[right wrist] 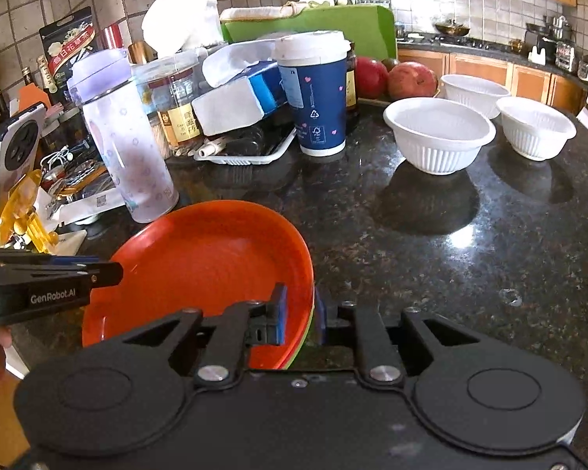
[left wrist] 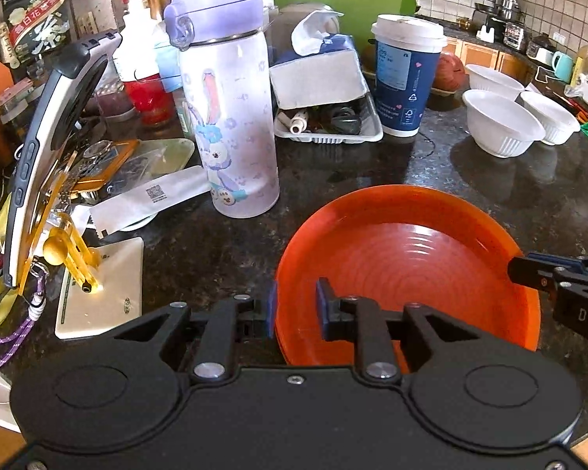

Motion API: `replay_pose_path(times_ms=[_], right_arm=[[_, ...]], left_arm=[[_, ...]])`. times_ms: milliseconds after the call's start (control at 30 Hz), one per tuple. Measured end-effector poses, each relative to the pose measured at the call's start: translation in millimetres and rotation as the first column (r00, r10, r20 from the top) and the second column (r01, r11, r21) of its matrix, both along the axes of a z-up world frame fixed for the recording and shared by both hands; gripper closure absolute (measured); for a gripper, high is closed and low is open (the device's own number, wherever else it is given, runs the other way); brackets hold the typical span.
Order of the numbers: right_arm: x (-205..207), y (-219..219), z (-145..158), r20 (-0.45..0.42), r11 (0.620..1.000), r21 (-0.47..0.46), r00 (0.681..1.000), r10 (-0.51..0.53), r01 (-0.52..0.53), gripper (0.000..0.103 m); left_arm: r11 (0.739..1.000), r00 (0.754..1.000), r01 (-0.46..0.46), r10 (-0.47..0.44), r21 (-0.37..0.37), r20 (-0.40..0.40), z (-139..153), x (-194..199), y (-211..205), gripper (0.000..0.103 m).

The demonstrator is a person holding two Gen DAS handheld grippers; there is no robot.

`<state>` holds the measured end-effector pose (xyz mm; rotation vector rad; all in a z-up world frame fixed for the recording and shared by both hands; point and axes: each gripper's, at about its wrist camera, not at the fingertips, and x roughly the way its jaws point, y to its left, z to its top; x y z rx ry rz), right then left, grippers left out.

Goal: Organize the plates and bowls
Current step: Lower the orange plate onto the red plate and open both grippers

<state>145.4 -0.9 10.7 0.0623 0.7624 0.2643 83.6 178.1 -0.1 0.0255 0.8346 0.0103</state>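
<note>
We see a dark stone tabletop (right wrist: 431, 258) crowded at the back, with an orange plate (left wrist: 407, 270) lying on it near us, atop other plates whose green edge shows. Three white bowls (right wrist: 439, 135) stand well apart from it, further back. Our left tongs (left wrist: 298, 305) straddle the plate's left rim, pads parted and loose; our right tongs (right wrist: 300, 315) straddle its right rim, likewise released.
</note>
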Motion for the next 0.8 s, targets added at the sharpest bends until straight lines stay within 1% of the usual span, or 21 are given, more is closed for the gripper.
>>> replay_pose_path(times_ms=[133, 167, 233, 267, 467, 567, 633, 800], right_arm=[[-3, -2, 2, 0.004, 1.000, 0.004, 1.000, -0.017, 0.017, 0.084], [-4, -2, 3, 0.007, 1.000, 0.004, 1.000, -0.021, 0.021, 0.084], [-6, -3, 5, 0.010, 1.000, 0.003, 1.000, -0.029, 0.029, 0.079], [-7, -4, 5, 0.011, 0.999, 0.004, 0.999, -0.034, 0.034, 0.078], [-14, -14, 10, 0.023, 0.998, -0.004, 0.998, -0.055, 0.055, 0.077], [-17, -24, 10, 0.020, 0.997, -0.002, 0.997, -0.072, 0.072, 0.073], [-19, -33, 11, 0.015, 0.996, 0.003, 0.996, -0.084, 0.084, 0.072], [-19, -67, 11, 0.004, 0.994, 0.014, 0.994, -0.112, 0.112, 0.071]], left_arm=[[1.000, 1.000, 0.012, -0.012, -0.002, 0.013, 3, -3, -1, 0.070], [1.000, 1.000, 0.012, -0.012, -0.001, 0.018, 4, -3, -2, 0.068], [1.000, 0.999, 0.016, -0.016, 0.001, 0.034, 7, -5, -4, 0.057], [1.000, 0.999, 0.018, -0.018, 0.004, 0.042, 9, -6, -6, 0.055], [0.999, 0.996, 0.051, -0.052, 0.014, 0.070, 17, -7, -22, 0.054], [0.997, 0.994, 0.070, -0.071, 0.015, 0.078, 20, -5, -34, 0.050], [0.996, 0.993, 0.083, -0.084, 0.014, 0.081, 22, -4, -44, 0.048], [0.993, 0.990, 0.119, -0.121, 0.026, 0.078, 27, 4, -80, 0.047]])
